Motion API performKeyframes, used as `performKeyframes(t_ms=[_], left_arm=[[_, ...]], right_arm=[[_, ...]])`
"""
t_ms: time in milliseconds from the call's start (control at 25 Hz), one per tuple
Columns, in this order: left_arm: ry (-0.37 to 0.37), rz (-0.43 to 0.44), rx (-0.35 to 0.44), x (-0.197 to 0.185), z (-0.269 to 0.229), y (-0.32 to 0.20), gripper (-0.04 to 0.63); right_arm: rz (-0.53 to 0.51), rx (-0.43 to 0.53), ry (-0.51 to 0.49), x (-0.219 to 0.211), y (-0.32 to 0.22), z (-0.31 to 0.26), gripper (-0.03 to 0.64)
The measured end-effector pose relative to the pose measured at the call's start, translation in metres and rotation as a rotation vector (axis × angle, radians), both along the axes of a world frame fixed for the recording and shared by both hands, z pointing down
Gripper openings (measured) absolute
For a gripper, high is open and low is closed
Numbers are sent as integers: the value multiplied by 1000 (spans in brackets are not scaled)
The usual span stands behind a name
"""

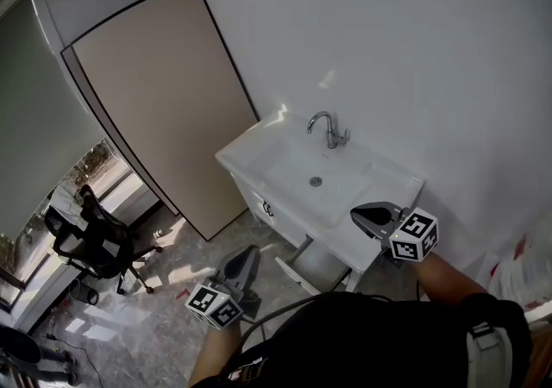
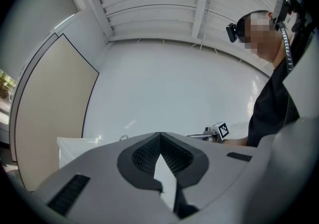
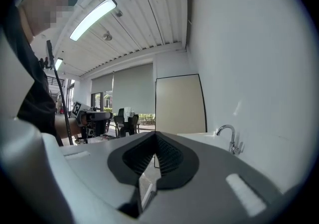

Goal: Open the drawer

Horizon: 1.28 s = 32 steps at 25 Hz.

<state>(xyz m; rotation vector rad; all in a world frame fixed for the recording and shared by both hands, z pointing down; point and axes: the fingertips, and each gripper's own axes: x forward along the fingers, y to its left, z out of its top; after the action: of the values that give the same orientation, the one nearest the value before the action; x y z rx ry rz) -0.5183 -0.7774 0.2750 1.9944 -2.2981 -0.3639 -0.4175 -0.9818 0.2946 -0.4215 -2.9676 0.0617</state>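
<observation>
Okay, left gripper (image 1: 248,253) and right gripper (image 1: 360,215) are both pinched closed, empty; drawer (image 1: 291,274) juts out under the sink (image 1: 250,150), at 6 o'clock from the faucet (image 1: 323,128), between the grippers.

The grey marbled tile floor (image 1: 164,313) carries 3 clear things. At the right, against the far white wall, stands a white vanity cabinet with a moulded basin top (image 1: 255,151). 1 chrome tap (image 1: 325,129) rises from the top's far edge, and a small round drain (image 1: 316,180) sits in the bowl. Just left of the cabinet a tall beige flat panel (image 1: 164,93) stands on end against the wall. Well apart at the left, a black wheeled office chair (image 1: 90,240) rests on its castors in patches of sunlight.
</observation>
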Motion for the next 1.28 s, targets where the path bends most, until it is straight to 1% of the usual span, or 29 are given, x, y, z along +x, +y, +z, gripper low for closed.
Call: performKeyframes(t_ms=[480, 600, 760, 1040, 1280], left_arm=[[-38, -4, 36, 7, -27, 7, 1], [-36, -9, 34, 8, -29, 6, 2], [-33, -8, 34, 10, -29, 9, 2], [-25, -18, 31, 12, -25, 14, 2], [-20, -14, 24, 14, -23, 11, 0]], right_arm=[[17, -20, -32, 3, -6, -26, -2], [17, -16, -40, 2, -8, -29, -2], [13, -34, -57, 2, -6, -33, -2], [6, -2, -49, 4, 0, -29, -2], [3, -1, -42, 5, 0, -26, -2]])
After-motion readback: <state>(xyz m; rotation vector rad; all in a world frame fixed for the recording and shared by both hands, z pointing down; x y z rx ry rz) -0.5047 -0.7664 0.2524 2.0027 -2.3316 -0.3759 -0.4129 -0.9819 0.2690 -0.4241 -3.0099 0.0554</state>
